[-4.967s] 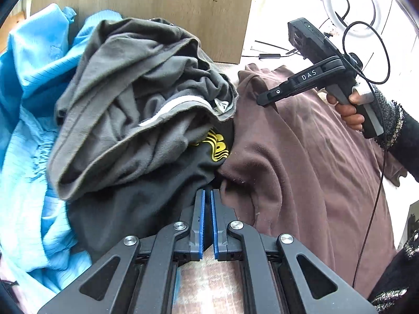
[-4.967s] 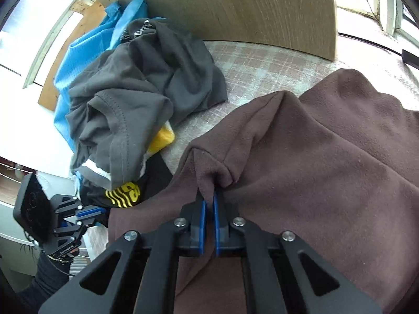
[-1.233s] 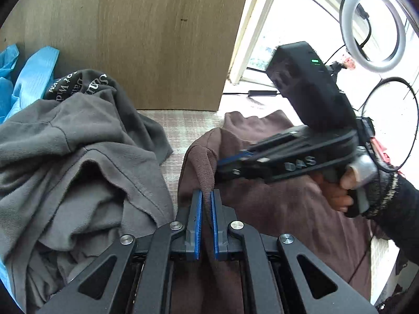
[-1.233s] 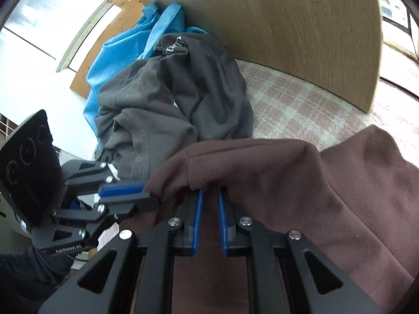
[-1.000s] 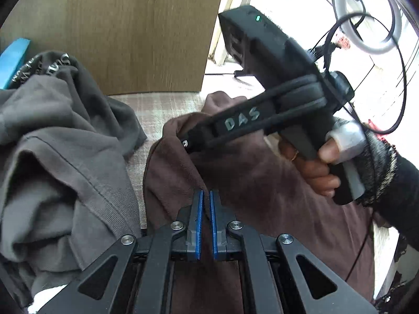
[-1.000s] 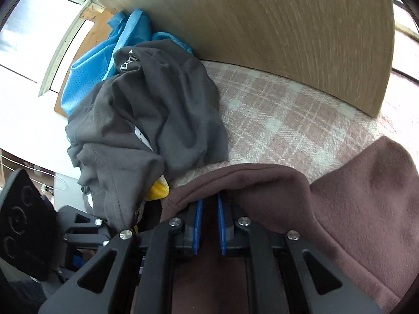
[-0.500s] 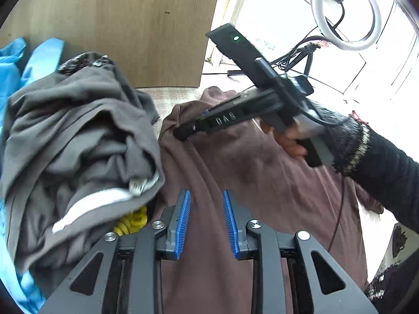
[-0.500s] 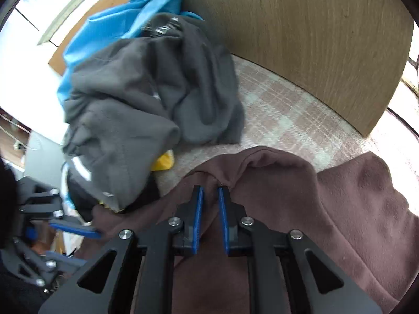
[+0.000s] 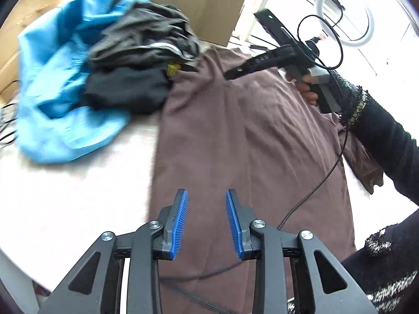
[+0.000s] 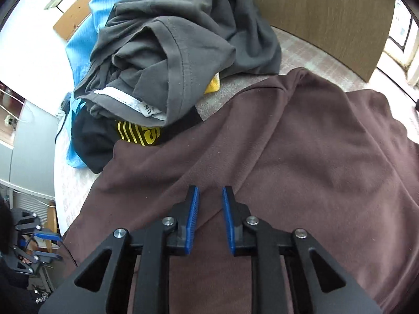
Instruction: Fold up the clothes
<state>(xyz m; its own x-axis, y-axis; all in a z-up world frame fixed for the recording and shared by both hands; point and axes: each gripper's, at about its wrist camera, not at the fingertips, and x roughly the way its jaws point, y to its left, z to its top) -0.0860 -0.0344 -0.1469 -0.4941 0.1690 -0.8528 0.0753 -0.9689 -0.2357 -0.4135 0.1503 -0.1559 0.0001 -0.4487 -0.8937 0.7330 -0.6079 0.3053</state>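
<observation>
The brown garment [image 9: 248, 136] lies spread on the worktop [image 9: 65, 196], its left side turned in to a long straight edge, one flap [image 9: 366, 167] sticking out at the right. I judge it partly folded; more folds remain. My left gripper [image 9: 207, 219] hangs above its near part, jaws wide apart, holding nothing. My right gripper [image 10: 209, 212] is over it too, jaws parted and empty. Beside it a crumpled pile [image 10: 167, 52] of grey, black and blue clothes waits unfolded.
</observation>
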